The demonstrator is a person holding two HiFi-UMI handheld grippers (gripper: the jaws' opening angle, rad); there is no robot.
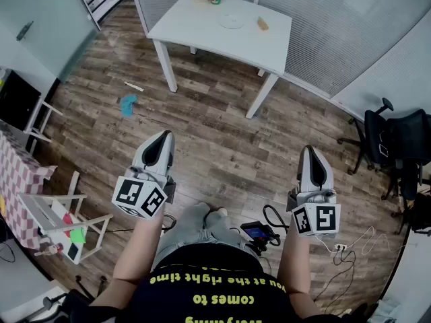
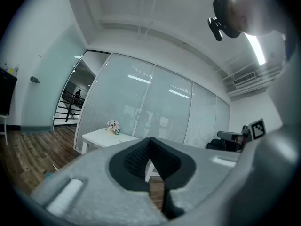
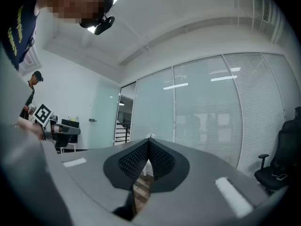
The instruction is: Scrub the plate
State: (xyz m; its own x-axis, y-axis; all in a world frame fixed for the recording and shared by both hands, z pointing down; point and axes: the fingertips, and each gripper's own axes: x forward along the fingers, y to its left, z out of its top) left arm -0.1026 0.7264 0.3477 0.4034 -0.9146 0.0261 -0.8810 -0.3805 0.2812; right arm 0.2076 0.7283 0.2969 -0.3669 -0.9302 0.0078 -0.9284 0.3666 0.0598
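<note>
Scrubbing is not yet begun: the left gripper (image 1: 163, 137) and right gripper (image 1: 310, 152) are both closed and empty, well apart from the white table (image 1: 192, 27) that bears the plate (image 1: 231, 21).

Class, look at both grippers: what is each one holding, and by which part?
Nothing is held: the left gripper and the right gripper both have jaws shut on nothing, away from the plate.

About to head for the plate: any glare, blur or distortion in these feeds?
Head view: even light, sharp, edges bent by the wide lens; plate small but clear on the white table. Left gripper view: fisheye, dark corners, ceiling light glaring upper right. Right gripper view: fisheye, mosaic patch top left.
</note>
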